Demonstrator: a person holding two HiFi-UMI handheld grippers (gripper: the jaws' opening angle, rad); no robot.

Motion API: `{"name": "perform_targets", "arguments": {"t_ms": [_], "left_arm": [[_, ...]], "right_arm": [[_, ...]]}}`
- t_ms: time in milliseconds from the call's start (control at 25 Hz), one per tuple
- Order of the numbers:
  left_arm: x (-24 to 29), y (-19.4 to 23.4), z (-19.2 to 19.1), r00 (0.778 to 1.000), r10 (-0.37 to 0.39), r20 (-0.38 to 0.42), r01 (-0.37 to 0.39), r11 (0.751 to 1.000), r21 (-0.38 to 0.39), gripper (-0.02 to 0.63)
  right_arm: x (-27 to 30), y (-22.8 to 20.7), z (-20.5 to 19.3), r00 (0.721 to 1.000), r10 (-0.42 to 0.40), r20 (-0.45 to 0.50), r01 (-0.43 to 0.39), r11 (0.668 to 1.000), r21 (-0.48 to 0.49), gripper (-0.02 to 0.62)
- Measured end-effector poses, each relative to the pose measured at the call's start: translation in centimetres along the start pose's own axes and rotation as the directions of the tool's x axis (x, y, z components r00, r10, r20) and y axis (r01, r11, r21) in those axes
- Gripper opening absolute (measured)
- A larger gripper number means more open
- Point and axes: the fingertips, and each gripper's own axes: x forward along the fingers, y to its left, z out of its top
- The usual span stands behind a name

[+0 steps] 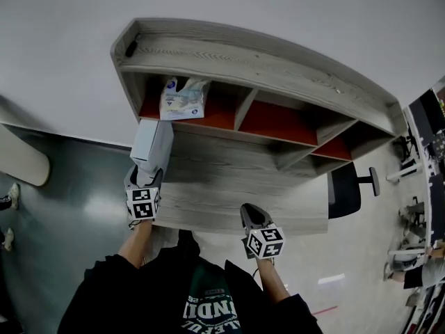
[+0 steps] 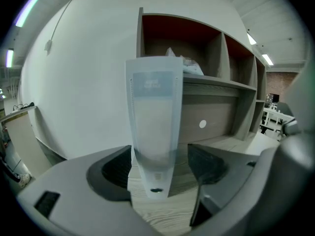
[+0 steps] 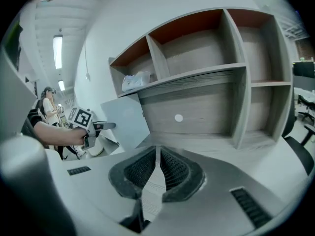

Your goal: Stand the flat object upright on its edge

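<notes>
A flat pale grey box (image 1: 151,145) stands upright on its edge at the left end of the wooden desk (image 1: 229,193). My left gripper (image 1: 146,176) reaches in from the near side with its jaws on either side of the box. In the left gripper view the box (image 2: 153,132) rises between the two pads, and a clear gap shows on its right side; the left gripper (image 2: 160,163) is open. My right gripper (image 1: 252,213) hovers over the desk's front edge. Its pads meet with nothing between them, so the right gripper (image 3: 157,154) is shut. From there the box (image 3: 123,122) shows to the left.
A shelf hutch (image 1: 278,68) with red-backed compartments stands along the back of the desk. A crumpled plastic bag (image 1: 183,97) lies in its leftmost compartment, just behind the box. A black office chair (image 1: 345,188) stands at the desk's right end.
</notes>
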Motion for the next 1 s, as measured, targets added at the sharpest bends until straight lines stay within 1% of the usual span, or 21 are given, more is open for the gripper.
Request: {"name": "perform_targets", "arguments": {"t_ms": [120, 240, 440, 560, 640, 680, 760, 880, 1000], "left_arm": [[-2.5, -0.7, -0.9, 1.0, 0.001, -0.003, -0.001, 1.0, 0.006, 0.35], [-5.2, -2.0, -1.4, 1.0, -0.017, 0.0, 0.017, 1.0, 0.018, 0.347], [-9.3, -4.2, -1.0, 0.997, -0.062, 0.039, 0.059, 0.996, 0.063, 0.31], [-11.5, -5.4, -1.2, 0.994, -0.091, 0.059, 0.086, 0.993, 0.076, 0.247], [-13.4, -6.0, -0.9, 0.99, -0.102, 0.094, 0.095, 0.992, 0.08, 0.175], [-14.3, -6.3, -0.7, 0.988, -0.109, 0.11, 0.1, 0.992, 0.082, 0.152], [-15.9, -6.8, -0.3, 0.984, -0.122, 0.132, 0.111, 0.99, 0.093, 0.127], [-17.6, -7.2, -0.1, 0.981, -0.128, 0.144, 0.113, 0.987, 0.111, 0.04], [-18.9, -8.0, 0.0, 0.978, -0.148, 0.147, 0.13, 0.984, 0.124, 0.02]], "right_arm": [[-1.1, 0.4, 0.2, 1.0, -0.011, 0.013, 0.011, 1.0, 0.025, 0.046], [-2.2, 1.9, 0.6, 0.999, 0.009, 0.033, -0.01, 1.0, 0.01, 0.046], [-3.7, 4.8, 1.5, 0.996, 0.057, 0.071, -0.055, 0.998, -0.024, 0.046], [-4.5, 6.4, 1.7, 0.992, 0.081, 0.092, -0.079, 0.997, -0.019, 0.046], [-5.2, 7.3, 1.9, 0.99, 0.093, 0.107, -0.094, 0.996, 0.002, 0.046], [-5.6, 7.8, 2.1, 0.989, 0.097, 0.116, -0.098, 0.995, 0.004, 0.046], [-6.3, 8.8, 2.5, 0.986, 0.1, 0.134, -0.099, 0.995, -0.009, 0.046], [-7.1, 10.3, 2.6, 0.983, 0.102, 0.15, -0.097, 0.994, -0.045, 0.046], [-7.8, 11.4, 2.5, 0.981, 0.105, 0.161, -0.096, 0.993, -0.064, 0.046]]}}
